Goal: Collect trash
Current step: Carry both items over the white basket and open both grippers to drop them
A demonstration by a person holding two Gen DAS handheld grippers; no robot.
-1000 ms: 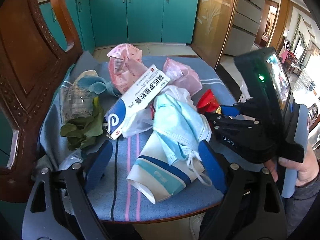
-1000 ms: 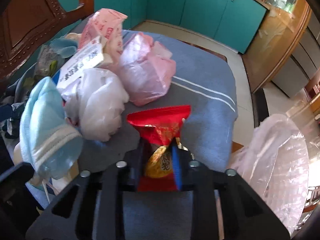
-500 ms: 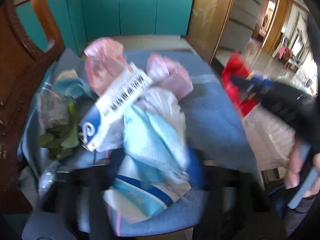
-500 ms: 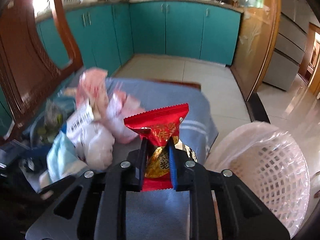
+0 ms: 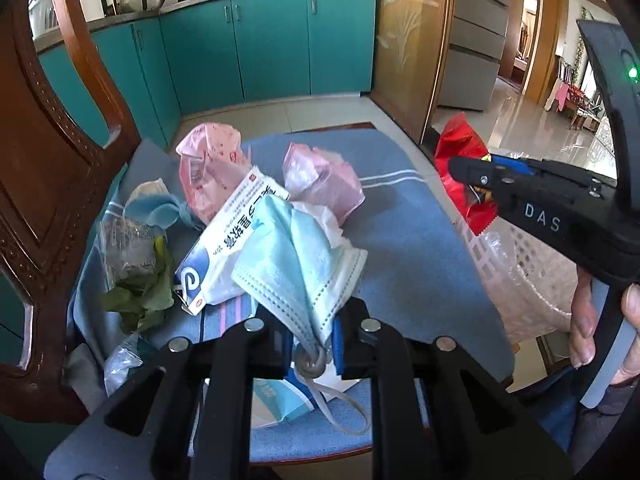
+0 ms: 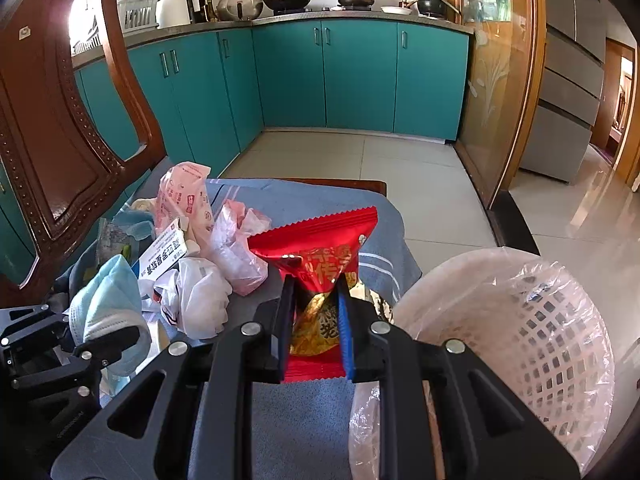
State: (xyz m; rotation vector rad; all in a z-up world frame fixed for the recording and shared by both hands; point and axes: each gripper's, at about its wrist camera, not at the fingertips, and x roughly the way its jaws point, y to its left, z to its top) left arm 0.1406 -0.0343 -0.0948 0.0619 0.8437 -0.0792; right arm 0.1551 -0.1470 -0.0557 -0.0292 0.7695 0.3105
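Beside the white basket (image 6: 532, 320), my right claw (image 6: 314, 320) is pinched tight on the red snack packet (image 6: 320, 256), held near its rim. Over the chair cushion (image 5: 404, 240), my left claw (image 5: 310, 344) is clamped on the blue face mask (image 5: 296, 256), among the litter.

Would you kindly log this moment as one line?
left gripper: shut on face mask | right gripper: shut on red snack packet | bin: beside chair
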